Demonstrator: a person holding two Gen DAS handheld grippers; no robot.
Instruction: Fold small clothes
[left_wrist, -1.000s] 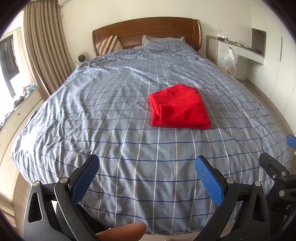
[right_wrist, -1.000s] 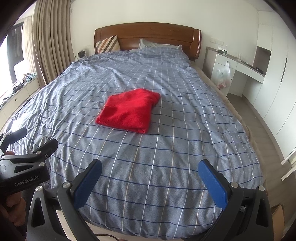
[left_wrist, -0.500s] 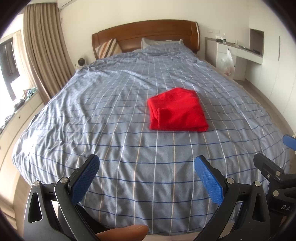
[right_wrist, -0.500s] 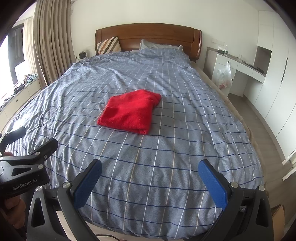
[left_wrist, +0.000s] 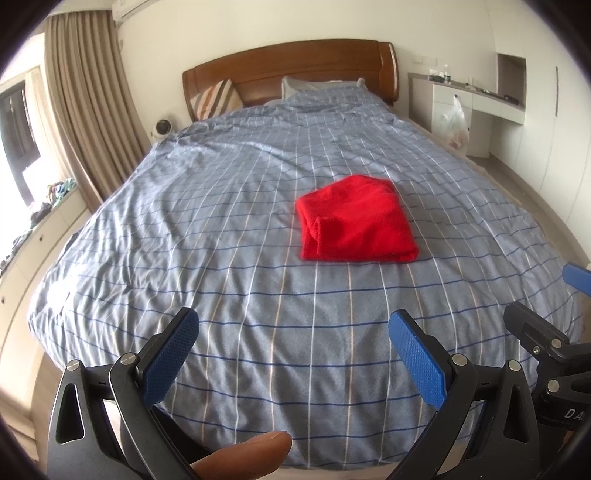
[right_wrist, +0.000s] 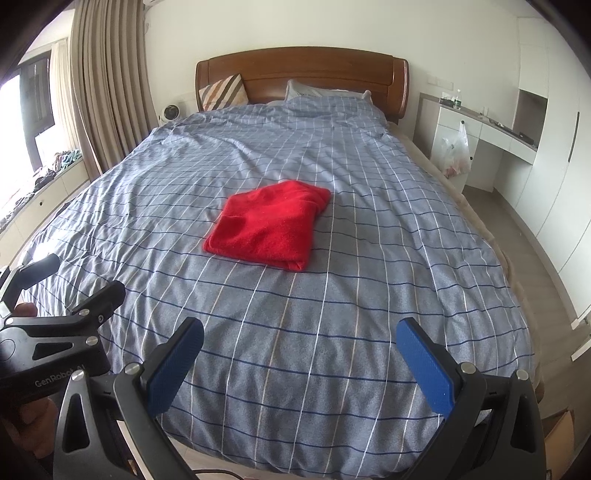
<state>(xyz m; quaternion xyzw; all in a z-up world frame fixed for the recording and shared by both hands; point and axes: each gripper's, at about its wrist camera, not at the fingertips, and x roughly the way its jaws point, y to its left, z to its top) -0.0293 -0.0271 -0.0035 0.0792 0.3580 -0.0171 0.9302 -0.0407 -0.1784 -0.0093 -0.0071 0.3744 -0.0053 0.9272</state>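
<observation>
Red garment (left_wrist: 356, 230), soft and light, already folded, is seen mid-bed (left_wrist: 221, 258). Likely limp when lifted; near doubled edge is best pinched. Left hand-held gripper (left_wrist: 293, 354) and right hand-held gripper (right_wrist: 301, 356) are held wide apart, empty, well short.

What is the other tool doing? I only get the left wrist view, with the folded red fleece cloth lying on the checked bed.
Observer: The right gripper is open. Its blue fingers are wide apart with nothing between them, above the near end of the blue checked bedspread.
Operator: Is there anything on the floor on that side?
Observer: A brown cardboard box sits by the bed's near right corner.
Operator: Does my own tool have writing on it?
Observer: Yes. Seen from the right wrist, the black body of the left gripper reads "GenRobot.AI".
</observation>
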